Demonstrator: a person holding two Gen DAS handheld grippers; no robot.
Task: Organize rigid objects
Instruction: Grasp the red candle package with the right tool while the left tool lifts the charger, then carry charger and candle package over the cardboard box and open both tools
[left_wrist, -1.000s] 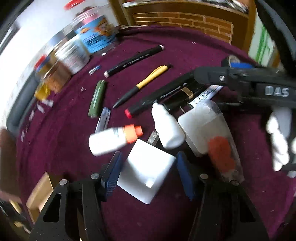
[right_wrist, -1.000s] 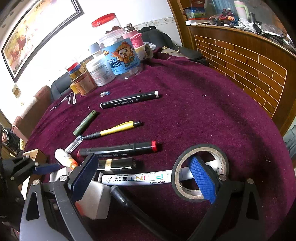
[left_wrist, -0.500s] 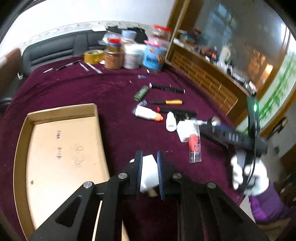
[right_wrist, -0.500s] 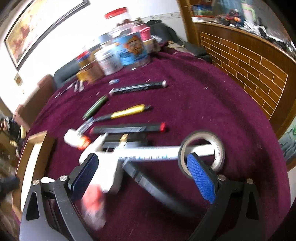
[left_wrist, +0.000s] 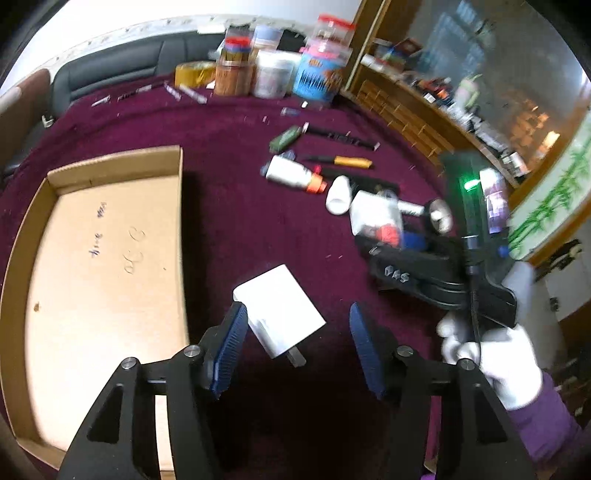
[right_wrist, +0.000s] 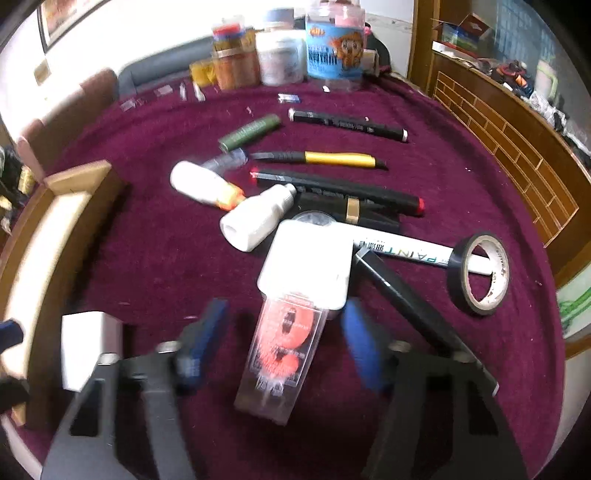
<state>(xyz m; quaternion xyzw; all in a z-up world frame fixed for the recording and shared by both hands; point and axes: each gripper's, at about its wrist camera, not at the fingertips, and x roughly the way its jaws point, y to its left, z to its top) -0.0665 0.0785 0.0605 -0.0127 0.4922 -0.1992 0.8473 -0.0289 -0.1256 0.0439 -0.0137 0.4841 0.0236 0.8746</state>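
My left gripper (left_wrist: 295, 347) is open. A white plug adapter (left_wrist: 279, 308) lies on the purple cloth between its fingers, beside the cardboard tray (left_wrist: 110, 162); it also shows in the right wrist view (right_wrist: 88, 349). My right gripper (right_wrist: 280, 347) is open, its fingers on either side of a clear case with orange contents (right_wrist: 282, 354) that lies on the cloth. A white box (right_wrist: 308, 266) overlaps the case's far end. Pens, markers and two white bottles (right_wrist: 258, 218) lie beyond.
A black tape roll (right_wrist: 480, 273) stands on a white paint marker (right_wrist: 402, 253) at the right. Jars and tins (right_wrist: 280, 62) line the far edge. A wooden rail (right_wrist: 517, 147) bounds the right side. The tray's wall (right_wrist: 77, 177) is on the left.
My left gripper opened and let the white adapter down onto the cloth beside the tray. My right gripper moved left from the tape roll to straddle the clear orange case.
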